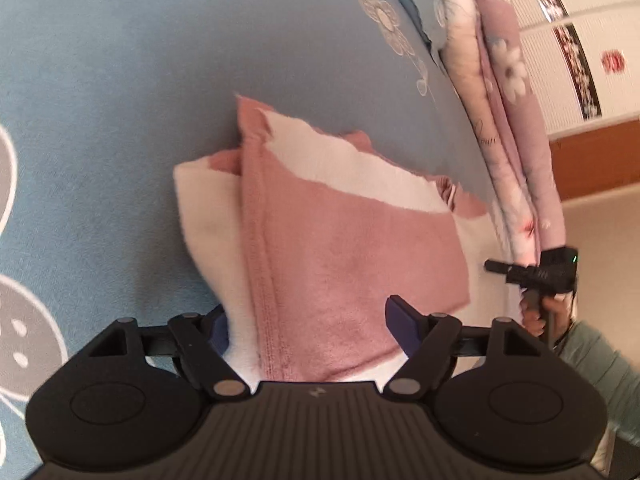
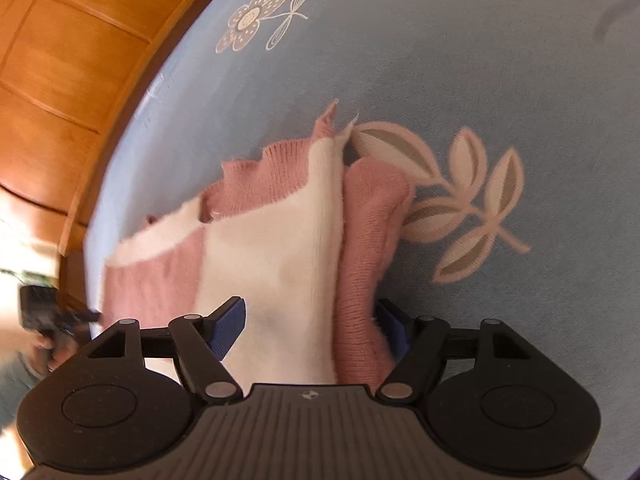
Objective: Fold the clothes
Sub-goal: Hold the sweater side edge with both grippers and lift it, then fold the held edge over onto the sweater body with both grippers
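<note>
So both grippers — left gripper (image 1: 306,326) and right gripper (image 2: 310,320) — hung wide open, holding nothing, over the pink-and-white sweater (image 1: 340,240) — best to pinch its near corners evenly.

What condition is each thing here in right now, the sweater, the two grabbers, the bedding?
Pink and white sweater: folded into a bundle, lying on the bed sheet.
Left gripper: open, jaws wide on either side of the sweater's near edge, not pinching it.
Right gripper: open, jaws wide around the sweater's near edge, not pinching it.
Blue bed sheet: spread flat.
Flowered quilt: bunched up at the bed's edge.
</note>
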A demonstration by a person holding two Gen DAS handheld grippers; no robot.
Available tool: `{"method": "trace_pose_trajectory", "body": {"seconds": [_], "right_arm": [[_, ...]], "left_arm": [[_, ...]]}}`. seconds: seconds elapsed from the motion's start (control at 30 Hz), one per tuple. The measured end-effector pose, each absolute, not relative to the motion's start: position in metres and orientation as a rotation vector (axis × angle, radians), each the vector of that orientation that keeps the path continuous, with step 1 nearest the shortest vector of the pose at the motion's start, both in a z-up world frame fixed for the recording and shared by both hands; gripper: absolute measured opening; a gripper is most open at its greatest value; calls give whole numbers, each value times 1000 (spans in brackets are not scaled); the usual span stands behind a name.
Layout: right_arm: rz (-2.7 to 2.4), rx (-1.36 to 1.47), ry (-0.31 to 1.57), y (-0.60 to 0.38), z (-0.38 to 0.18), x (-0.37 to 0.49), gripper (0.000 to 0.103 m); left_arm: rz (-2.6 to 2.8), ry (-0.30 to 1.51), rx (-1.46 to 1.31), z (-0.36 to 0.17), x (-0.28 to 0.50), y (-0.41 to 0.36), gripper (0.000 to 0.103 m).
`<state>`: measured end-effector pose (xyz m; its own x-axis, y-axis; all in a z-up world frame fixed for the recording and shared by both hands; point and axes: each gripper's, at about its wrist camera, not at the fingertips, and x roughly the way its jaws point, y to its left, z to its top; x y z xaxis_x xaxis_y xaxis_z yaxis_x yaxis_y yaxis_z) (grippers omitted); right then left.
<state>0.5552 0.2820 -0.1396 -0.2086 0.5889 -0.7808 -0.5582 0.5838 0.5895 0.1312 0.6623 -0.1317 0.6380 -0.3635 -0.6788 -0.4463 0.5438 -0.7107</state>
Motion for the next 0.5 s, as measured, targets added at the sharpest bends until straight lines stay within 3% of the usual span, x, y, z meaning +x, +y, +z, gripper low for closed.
{"method": "trace_pose_trajectory", "body": {"seconds": [0.07,0.1,0.13,0.2,0.5], "right_arm": [[1028,11,1434,283,-139,553,66],[1016,0,1433,283,-139,553,50],[995,-15,1443,283,-139,553,38],[968,-42,1444,285,-137,549,29],[855,-238,1341,320,-87,509,22]], "left_arm": [[101,905,-1085,-133,127,665,70],[129,902,-1108,-134,125,666,60],[160,910,-1107,-134,123,667,44],[216,935,-1083,-131,120,665,24],[336,956,-952,-85,135,637,18]]}}
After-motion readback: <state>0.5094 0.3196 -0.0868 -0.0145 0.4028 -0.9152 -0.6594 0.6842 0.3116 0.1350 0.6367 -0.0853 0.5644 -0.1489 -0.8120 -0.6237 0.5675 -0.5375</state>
